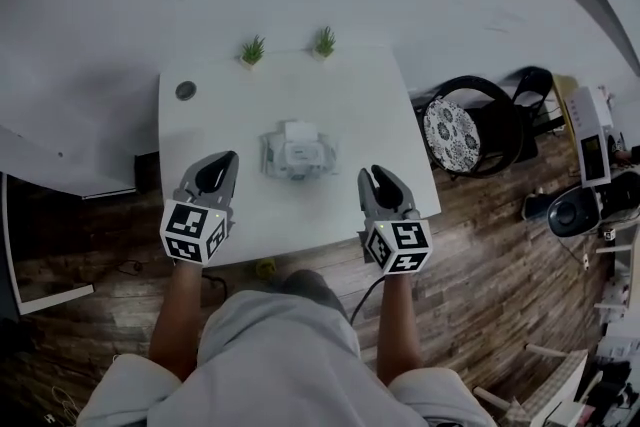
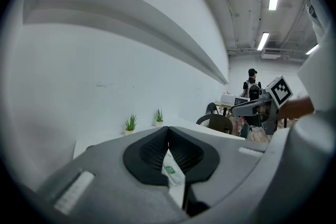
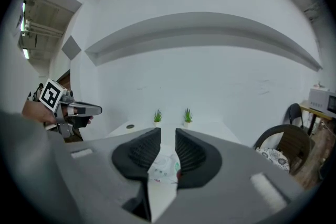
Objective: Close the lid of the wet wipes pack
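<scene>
The wet wipes pack (image 1: pixel 297 155) lies in the middle of the white table (image 1: pixel 350 85), with its white lid (image 1: pixel 300 131) raised at the far side. My left gripper (image 1: pixel 226 161) hovers to the pack's left near the front edge, its fingertips touching and nothing between them. My right gripper (image 1: pixel 372 173) hovers to the pack's right, open and empty. In the left gripper view the pack (image 2: pixel 172 169) shows below the closed tips of the left gripper (image 2: pixel 168 129). The right gripper view has the pack (image 3: pixel 164 166) ahead, between the parted jaws of the right gripper (image 3: pixel 168 135).
Two small potted plants (image 1: pixel 252 50) (image 1: pixel 324 42) stand at the table's far edge against the wall. A dark round disc (image 1: pixel 186 91) lies at the far left corner. A black chair with a patterned cushion (image 1: pixel 455 130) stands right of the table.
</scene>
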`<state>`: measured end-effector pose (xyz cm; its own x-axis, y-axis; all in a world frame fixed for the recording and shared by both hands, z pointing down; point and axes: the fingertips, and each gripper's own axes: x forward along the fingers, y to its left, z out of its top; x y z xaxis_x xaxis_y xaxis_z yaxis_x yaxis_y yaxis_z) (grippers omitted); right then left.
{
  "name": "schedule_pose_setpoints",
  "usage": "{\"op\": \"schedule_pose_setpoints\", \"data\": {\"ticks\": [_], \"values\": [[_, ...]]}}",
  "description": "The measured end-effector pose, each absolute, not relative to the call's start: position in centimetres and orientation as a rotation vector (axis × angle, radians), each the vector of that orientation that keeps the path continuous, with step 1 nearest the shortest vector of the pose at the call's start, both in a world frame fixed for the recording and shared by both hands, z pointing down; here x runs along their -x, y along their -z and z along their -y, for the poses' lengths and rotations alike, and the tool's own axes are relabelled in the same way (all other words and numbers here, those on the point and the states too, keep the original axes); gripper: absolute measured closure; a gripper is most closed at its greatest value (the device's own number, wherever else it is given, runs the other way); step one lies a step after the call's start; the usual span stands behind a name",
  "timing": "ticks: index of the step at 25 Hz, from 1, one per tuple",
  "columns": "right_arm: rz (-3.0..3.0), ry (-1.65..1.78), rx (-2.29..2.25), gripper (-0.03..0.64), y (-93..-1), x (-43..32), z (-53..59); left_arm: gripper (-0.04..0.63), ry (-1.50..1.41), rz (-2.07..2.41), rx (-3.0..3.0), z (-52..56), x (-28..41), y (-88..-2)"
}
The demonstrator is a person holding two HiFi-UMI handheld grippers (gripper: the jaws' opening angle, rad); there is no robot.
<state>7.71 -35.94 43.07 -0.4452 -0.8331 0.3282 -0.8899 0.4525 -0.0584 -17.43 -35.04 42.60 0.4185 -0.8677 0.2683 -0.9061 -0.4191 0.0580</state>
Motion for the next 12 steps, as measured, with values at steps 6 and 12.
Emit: {"op": "schedule_pose_setpoints", "data": {"ticks": [6,12], "values": [[2.483,-0.342,-1.399,0.525,-43.3,-6.5,38.4,0.588,-0.298,1.558,-2.462,36.9,17.3,-43.1],[2.506,-0.355,-1.265,0.525,-45.0,-5.4,42.1,0.588,-0.33,1.587,-2.418,39.8,16.9,-44.6]]}}
